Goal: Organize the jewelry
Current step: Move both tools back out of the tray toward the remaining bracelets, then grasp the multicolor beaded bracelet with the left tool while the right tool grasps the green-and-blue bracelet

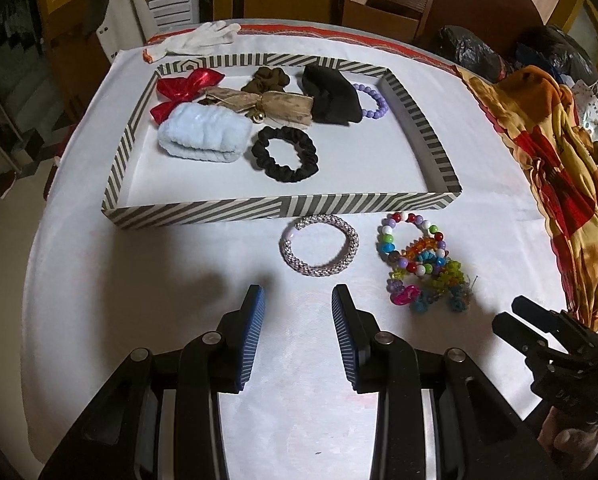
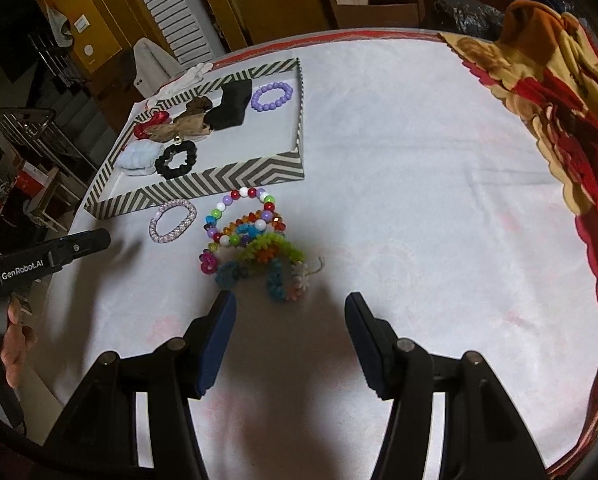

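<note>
White table, tangled multicoloured bead bracelets

Grey-and-white striped tray, black scrunchie, purple beaded bracelet.

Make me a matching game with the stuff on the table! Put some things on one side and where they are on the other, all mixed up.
Things:
1. black scrunchie
2. pink woven bracelet
3. white glove
4. purple bead bracelet

Places:
A. on the tablecloth, just outside the near wall of the striped tray
B. inside the tray, beside the fluffy blue band
C. on the table behind the tray's far wall
D. inside the tray, at its far right corner

Pairs: 1-B, 2-A, 3-C, 4-D
</note>
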